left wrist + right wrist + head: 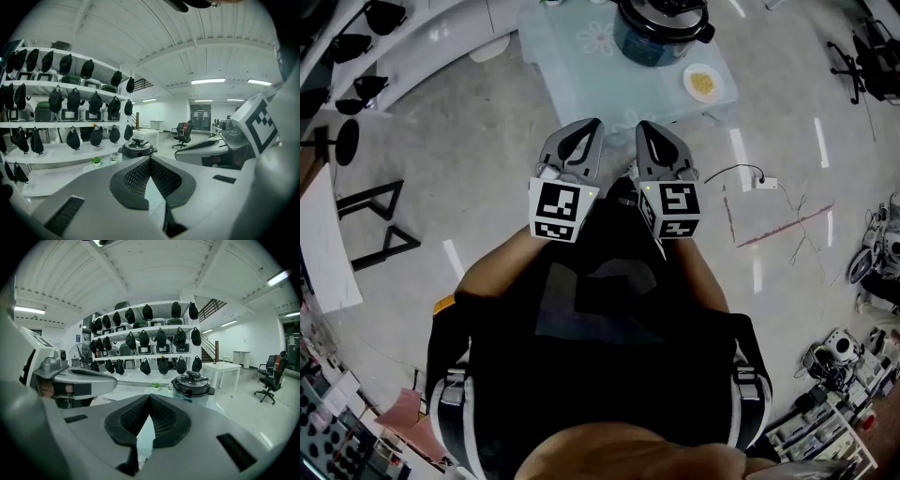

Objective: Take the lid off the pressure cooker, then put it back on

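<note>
The left gripper (592,124) is shut tight with nothing in it, and so is the right gripper (643,126). They sit side by side near the person's body, well apart from the worktop (553,66). The pressure cooker (656,42) stands by the worktop's right edge, its lid (192,378) on. A small plate (705,82) sits at the near right corner.

Your left gripper (150,158) and right gripper (149,395): matt grey plastic shells. Pads (161,418): black, finely ribbed, rubbery-looking. Pressure cooker lid (191,380): glossy black. Table (562,56): frosted glass top, smooth. Floor (469,159): polished and smooth, mirrors ceiling lights.
</note>
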Available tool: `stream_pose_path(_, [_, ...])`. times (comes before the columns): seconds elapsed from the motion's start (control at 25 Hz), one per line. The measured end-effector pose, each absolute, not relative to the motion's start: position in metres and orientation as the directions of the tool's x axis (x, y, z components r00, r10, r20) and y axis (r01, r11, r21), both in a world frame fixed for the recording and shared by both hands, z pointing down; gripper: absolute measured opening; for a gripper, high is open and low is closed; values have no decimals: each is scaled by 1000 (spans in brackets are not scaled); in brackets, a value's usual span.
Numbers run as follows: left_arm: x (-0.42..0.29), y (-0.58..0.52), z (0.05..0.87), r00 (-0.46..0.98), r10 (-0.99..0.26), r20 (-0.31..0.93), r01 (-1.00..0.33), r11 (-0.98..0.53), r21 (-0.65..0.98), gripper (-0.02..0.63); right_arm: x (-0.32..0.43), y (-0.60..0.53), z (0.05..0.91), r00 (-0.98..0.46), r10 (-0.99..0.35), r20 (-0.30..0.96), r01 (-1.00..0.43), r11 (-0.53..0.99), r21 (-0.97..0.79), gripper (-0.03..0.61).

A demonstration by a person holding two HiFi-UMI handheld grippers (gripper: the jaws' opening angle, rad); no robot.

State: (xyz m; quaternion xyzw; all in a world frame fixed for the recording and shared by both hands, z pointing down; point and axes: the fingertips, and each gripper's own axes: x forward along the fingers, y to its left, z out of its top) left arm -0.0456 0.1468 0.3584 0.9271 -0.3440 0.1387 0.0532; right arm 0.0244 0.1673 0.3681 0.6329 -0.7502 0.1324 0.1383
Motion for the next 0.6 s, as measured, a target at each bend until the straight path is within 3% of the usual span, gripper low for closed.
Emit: stream_pose_path(0.6, [-35,153,362,728,-618,296,-649,-760,10,8,33,173,371,-156,-912,380,-987,161,-19,17])
